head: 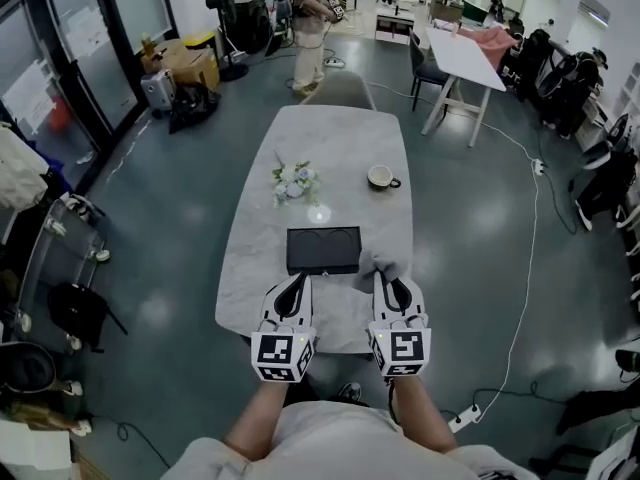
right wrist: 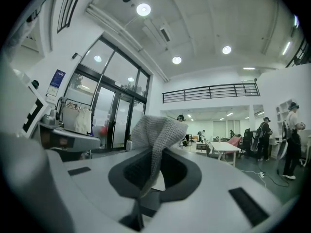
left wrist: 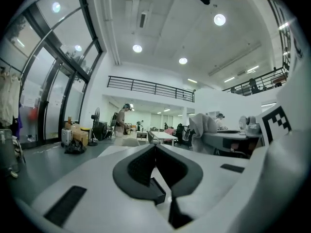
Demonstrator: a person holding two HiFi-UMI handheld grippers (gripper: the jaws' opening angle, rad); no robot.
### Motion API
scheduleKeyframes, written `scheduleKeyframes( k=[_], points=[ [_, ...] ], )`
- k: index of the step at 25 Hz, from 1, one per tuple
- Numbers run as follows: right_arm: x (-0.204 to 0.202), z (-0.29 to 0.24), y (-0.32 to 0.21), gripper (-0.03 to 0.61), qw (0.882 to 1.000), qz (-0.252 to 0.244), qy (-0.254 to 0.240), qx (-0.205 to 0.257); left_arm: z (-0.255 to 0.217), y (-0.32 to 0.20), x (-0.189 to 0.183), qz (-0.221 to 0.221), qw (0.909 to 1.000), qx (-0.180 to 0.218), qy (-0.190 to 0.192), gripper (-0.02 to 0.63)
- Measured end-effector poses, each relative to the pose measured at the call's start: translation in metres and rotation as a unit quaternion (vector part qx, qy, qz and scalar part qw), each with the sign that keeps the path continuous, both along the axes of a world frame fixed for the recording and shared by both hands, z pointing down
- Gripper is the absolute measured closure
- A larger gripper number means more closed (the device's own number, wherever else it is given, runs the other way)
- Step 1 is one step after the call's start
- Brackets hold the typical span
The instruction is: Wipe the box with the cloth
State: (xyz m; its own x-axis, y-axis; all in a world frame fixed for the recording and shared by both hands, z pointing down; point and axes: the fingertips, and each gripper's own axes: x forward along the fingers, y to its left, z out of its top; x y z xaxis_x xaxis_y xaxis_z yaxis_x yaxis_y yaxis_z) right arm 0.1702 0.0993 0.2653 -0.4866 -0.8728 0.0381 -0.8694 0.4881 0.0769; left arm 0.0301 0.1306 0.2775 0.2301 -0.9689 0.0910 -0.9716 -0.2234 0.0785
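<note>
Head view: long grey marble-look table (head: 250, 258), rounded ends, running away from the person. Flat black rectangular box (head: 323, 250) lies on its near half, long side across the table. Left gripper (head: 297, 282) sits just short of the box's near edge. Right gripper (head: 392, 282) is level with it, off the box's right near corner.

Grey knitted cloth (head: 386, 263) bunches at the right gripper's tip, against or just beside that corner of the box; contact cannot be told from above.

Right gripper view settles what the head view does not. The right gripper (right wrist: 151, 154) has its jaws pinched on the cloth (right wrist: 156, 127), which stands up between them in a folded peak. The box does not show here.

Left gripper view: left gripper (left wrist: 155, 148) has its jaws pressed together, tips meeting, nothing between them. The cloth (left wrist: 203, 126) shows off to the right.

Edges and room: bare tabletop on both sides of the box, more on the left. Beyond it stand a small bunch of pale flowers (head: 296, 181) and a white cup with a dark handle (head: 381, 177), both well apart from the box. Open grey floor surrounds the table. A white cable (head: 530, 268) trails along the floor on the right.
</note>
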Motion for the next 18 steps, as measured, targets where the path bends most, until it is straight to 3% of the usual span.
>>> scheduleKeyframes(
  k=[9, 18],
  points=[
    [0.025, -0.014, 0.023, 0.532, 0.999, -0.022, 0.006, 0.03, -0.015, 0.026, 0.032, -0.029, 0.9993, 0.023, -0.007, 0.591],
    [0.013, -0.012, 0.026, 0.532, 0.999, -0.046, -0.002, 0.025, -0.025, 0.032, 0.019, -0.054, 0.998, 0.03, -0.012, 0.591]
  ],
)
